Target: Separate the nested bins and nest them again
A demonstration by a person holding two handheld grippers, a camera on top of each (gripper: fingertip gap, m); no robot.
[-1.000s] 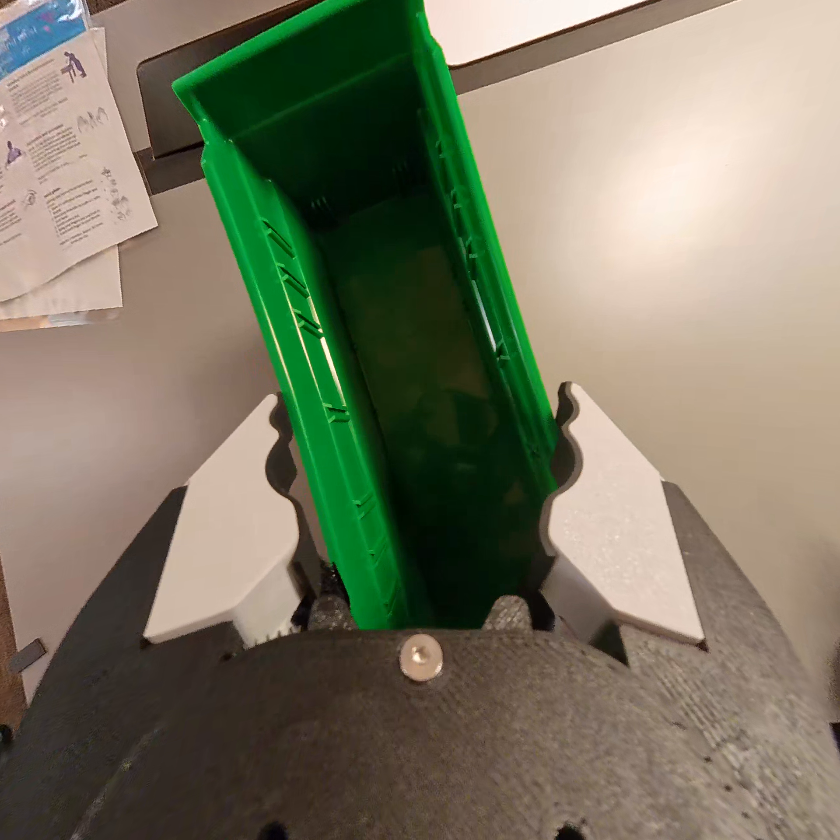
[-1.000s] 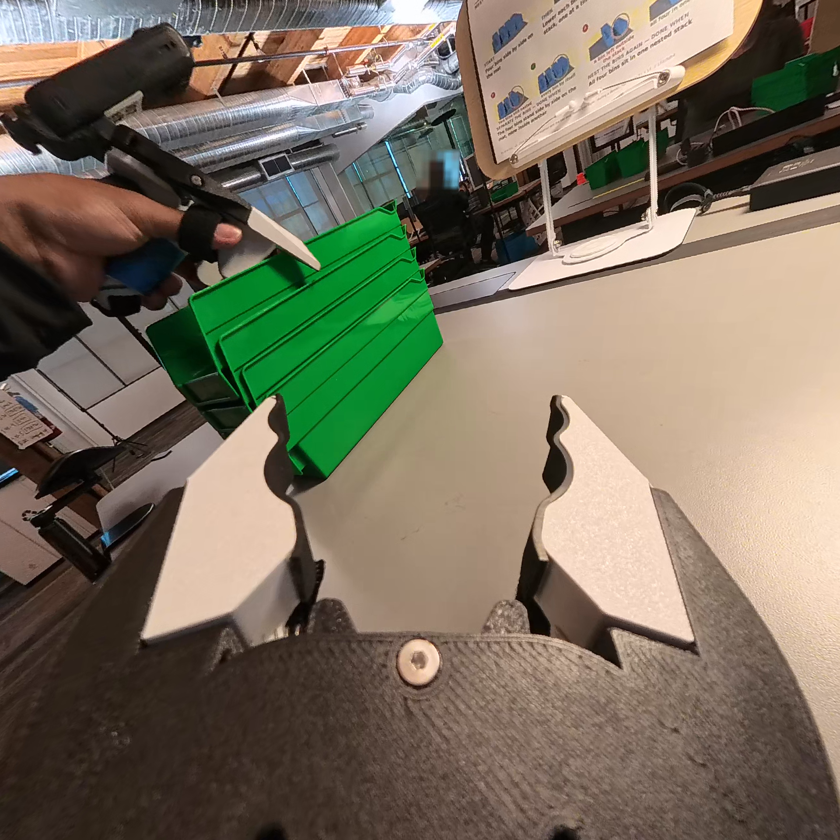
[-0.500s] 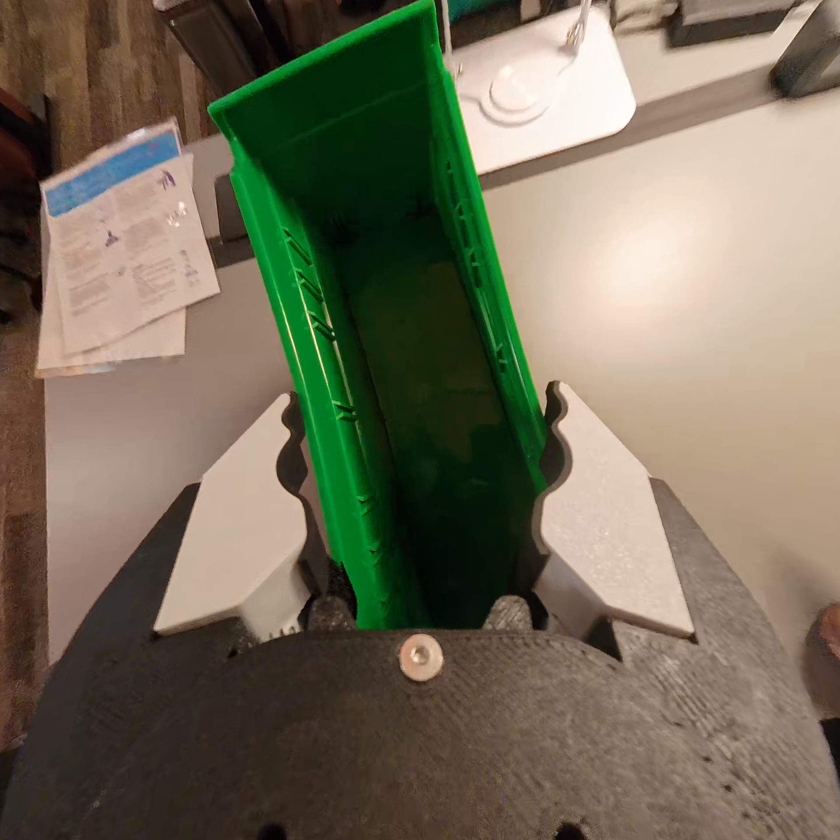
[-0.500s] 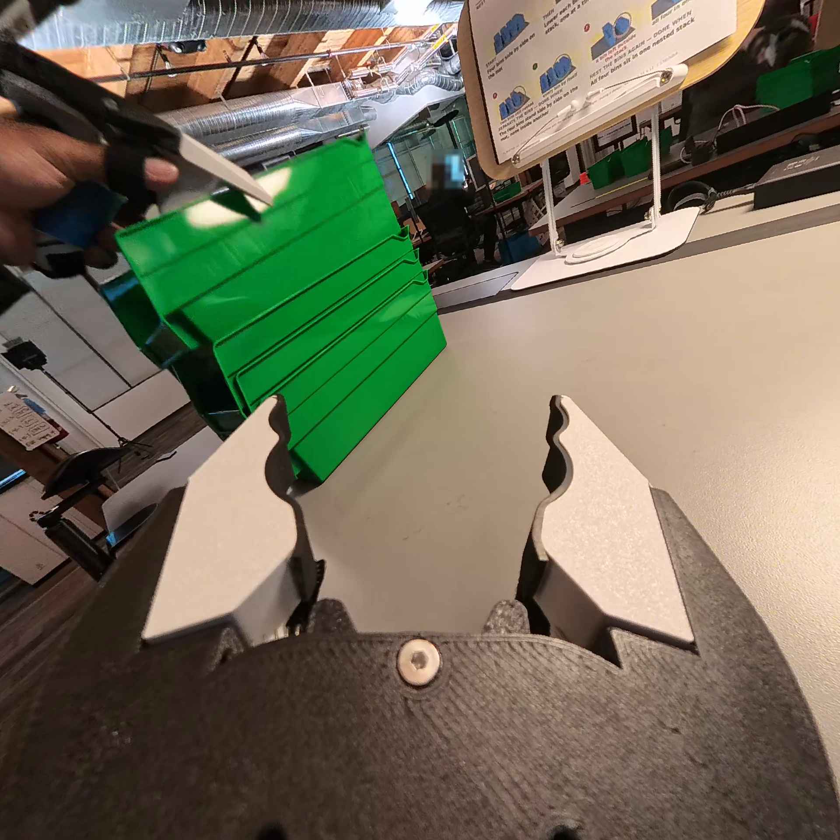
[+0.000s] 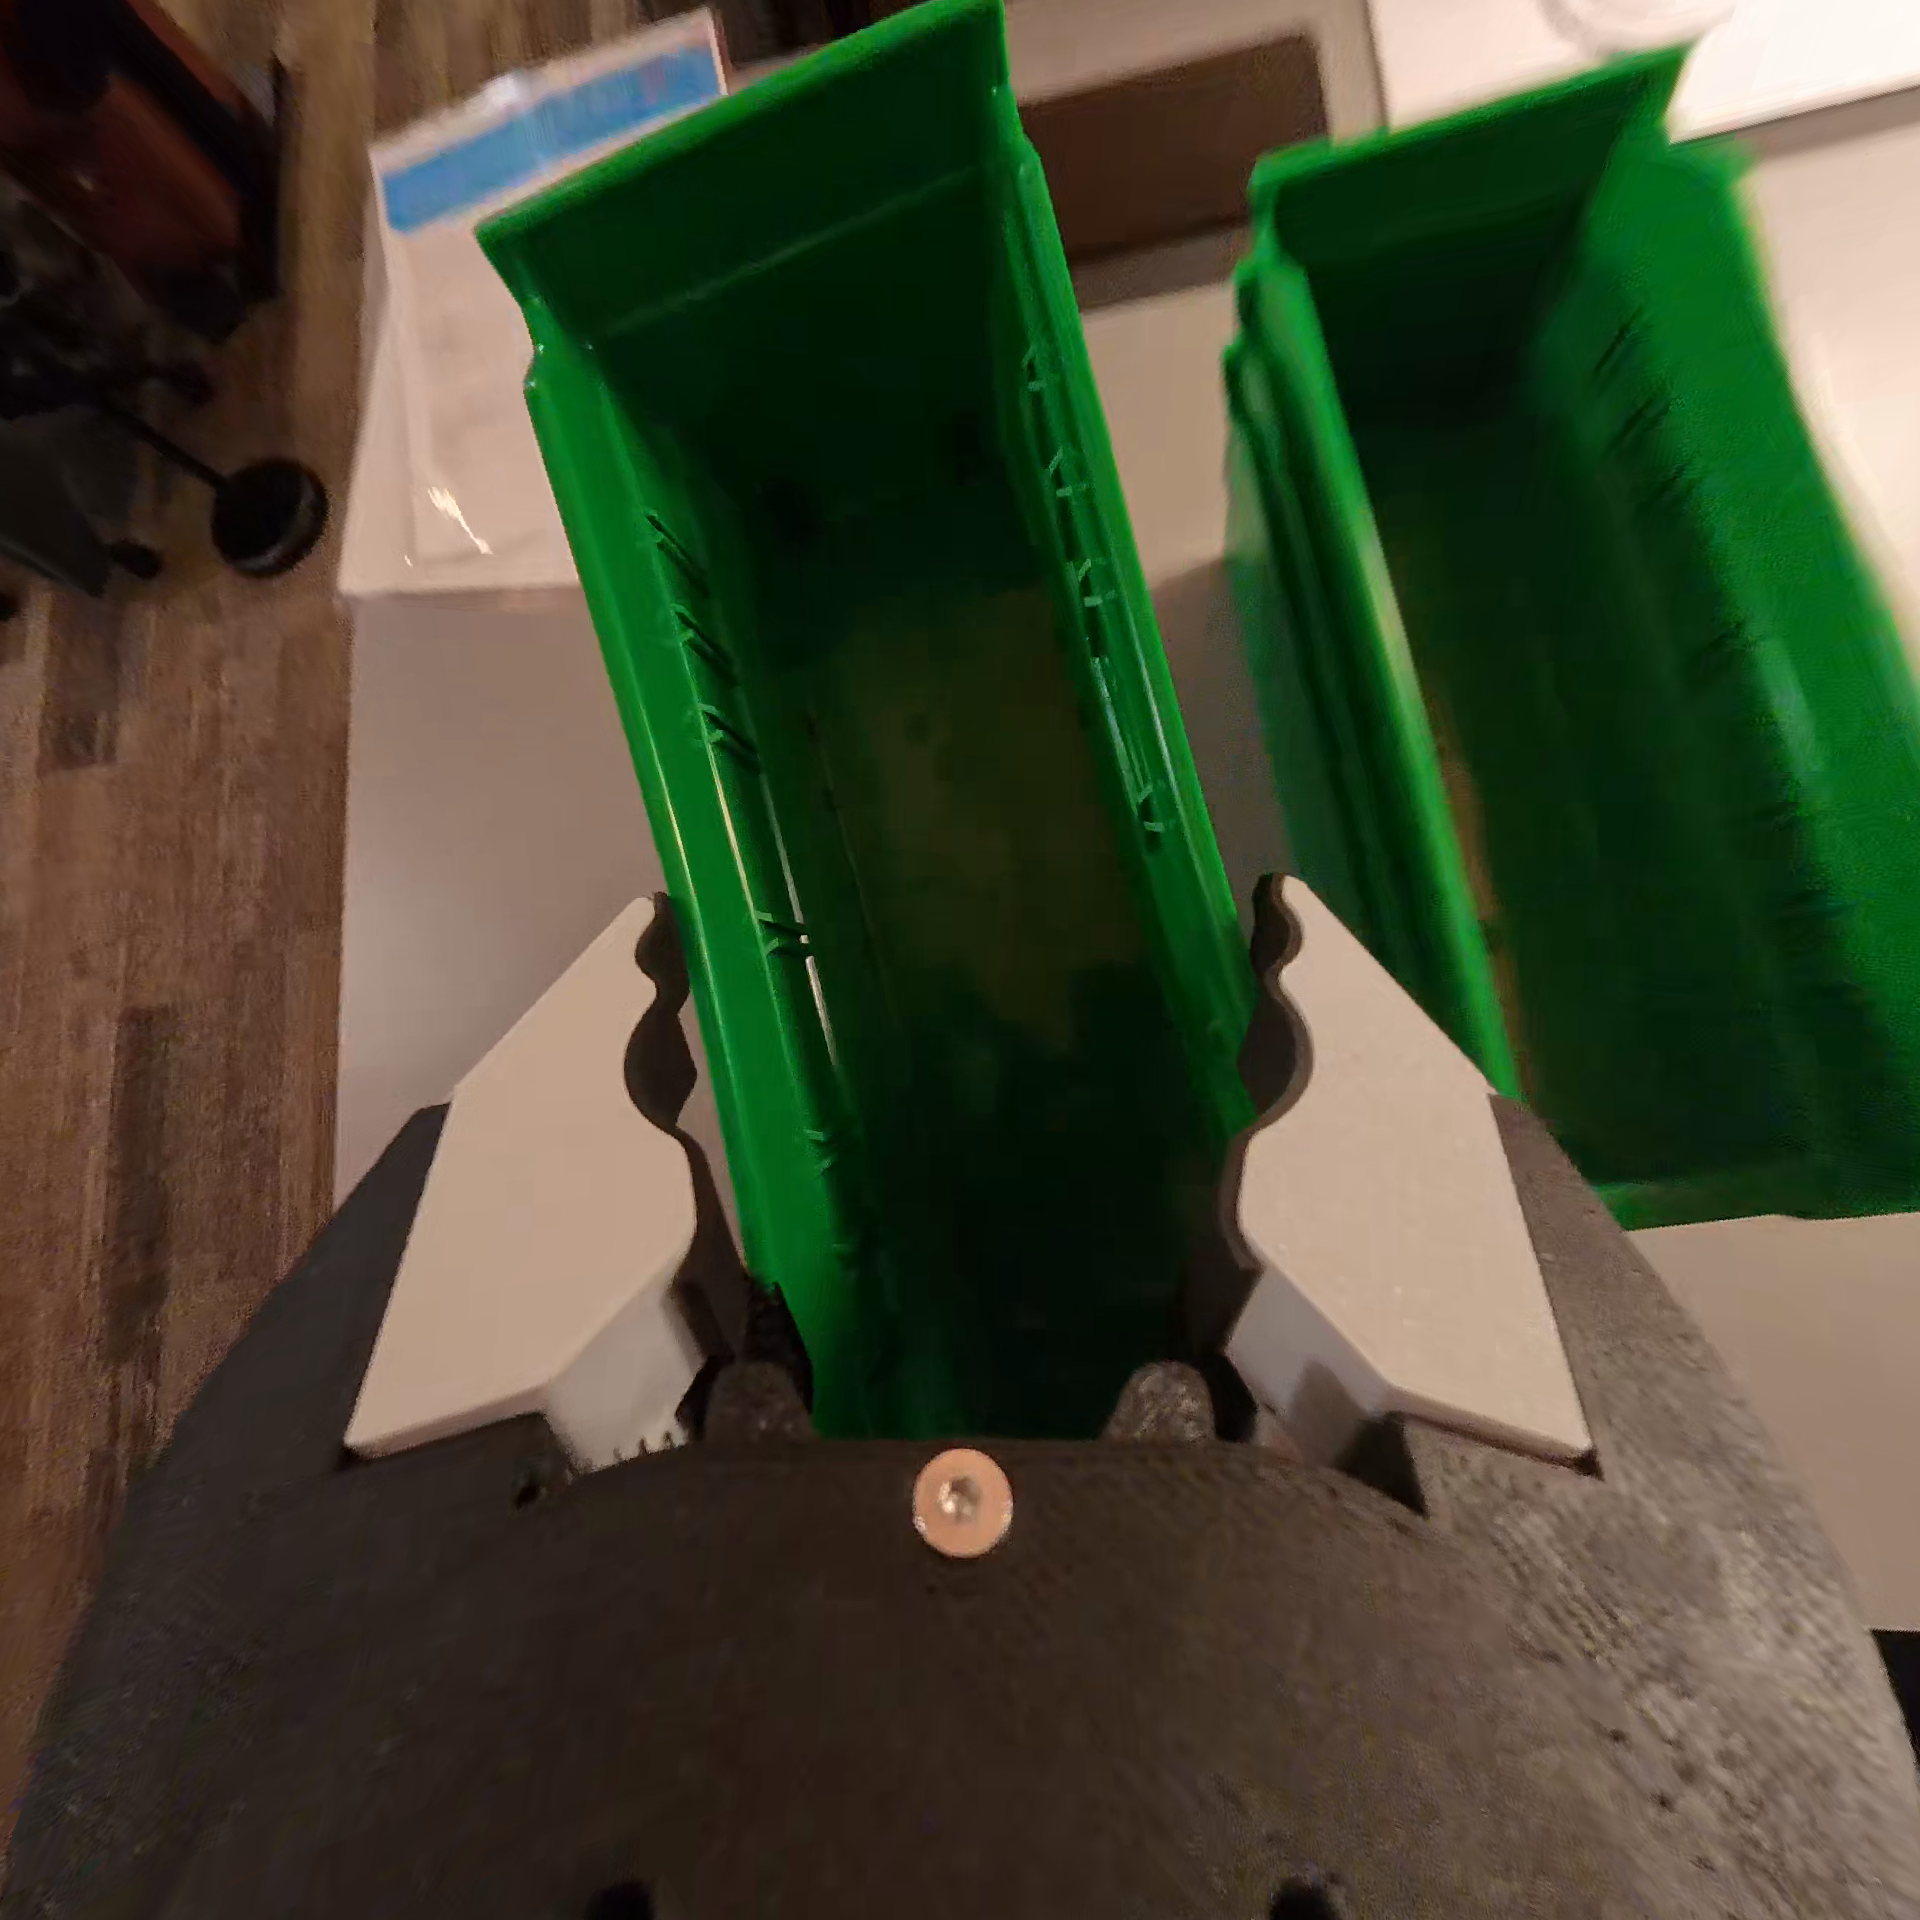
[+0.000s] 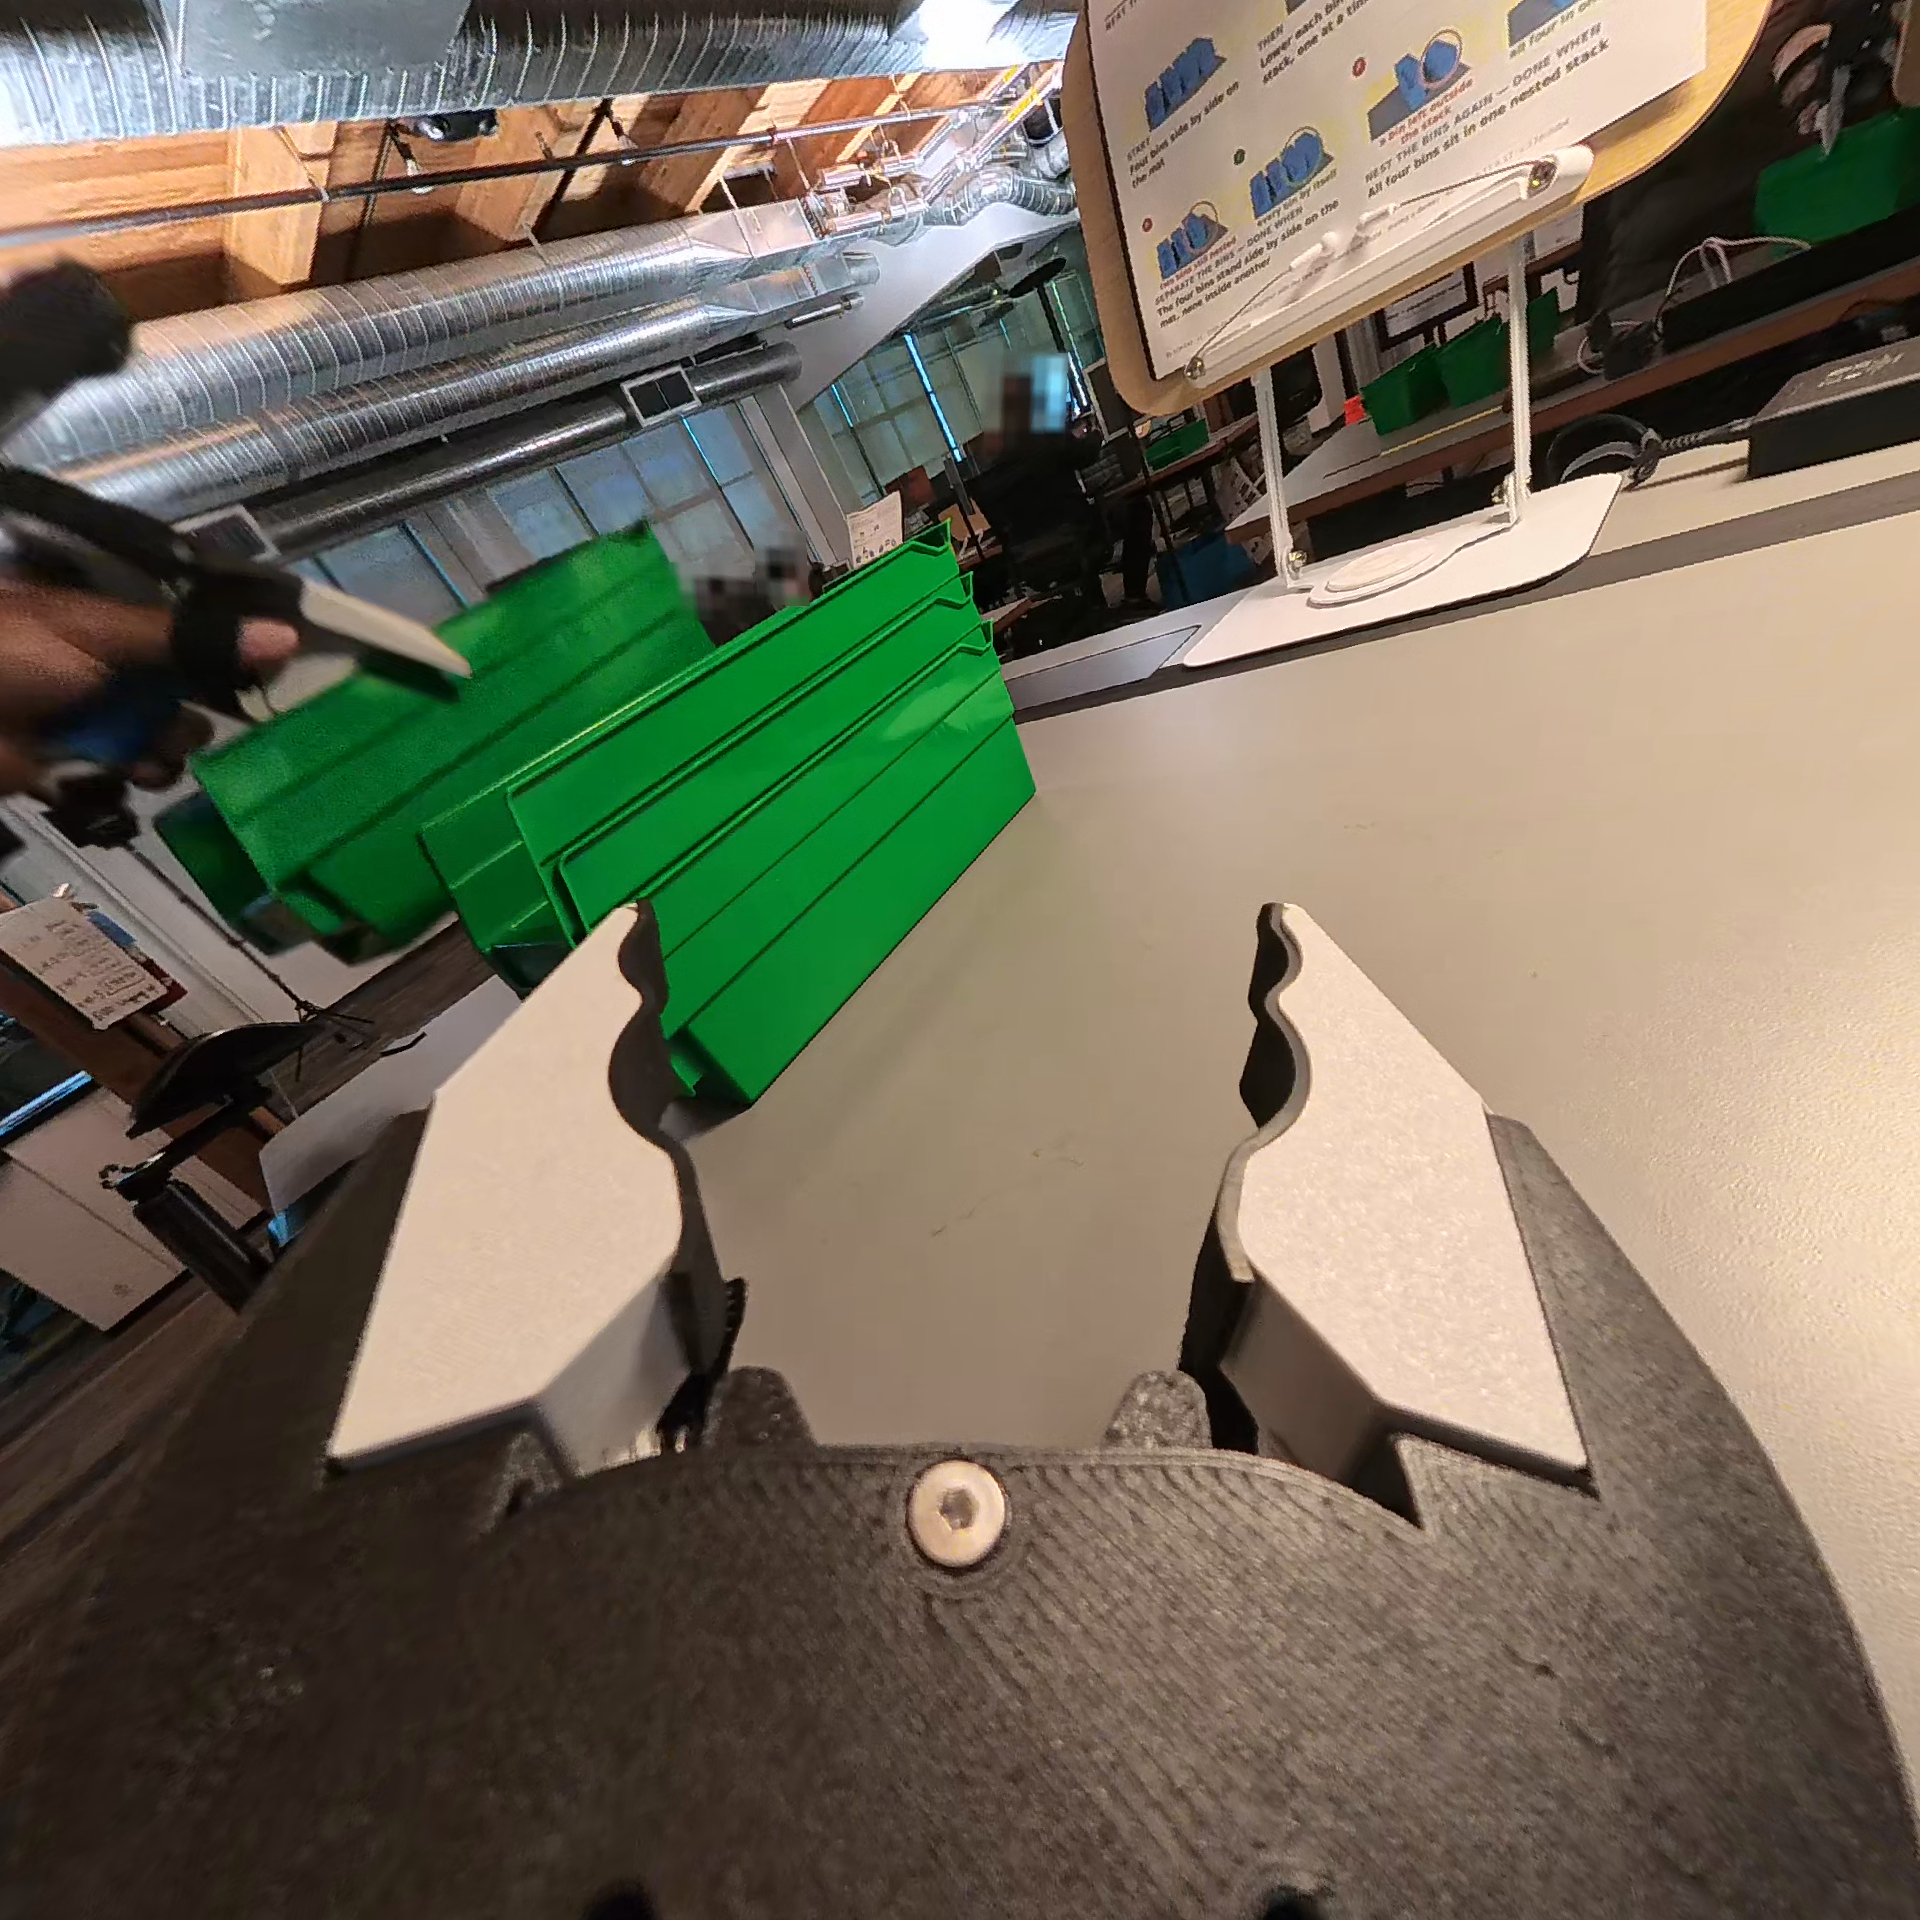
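My left gripper is shut on a green bin, its pads on the two long walls near one end. The right wrist view shows this bin held in the air, clear of the stack and to its left, with the left gripper above it. The stack of nested green bins stands on the grey table. In the left wrist view the stack lies to the right of the held bin. My right gripper is open and empty, low over the table, to the right of the stack.
An instruction board on a stand with a white base stands at the table's far side. A black device lies at the far right. Papers lie near the table's left edge, with wooden floor beyond.
My left gripper has lifted the top bin out of the stack and carried it to the left, clear of the others. The right gripper has not moved.
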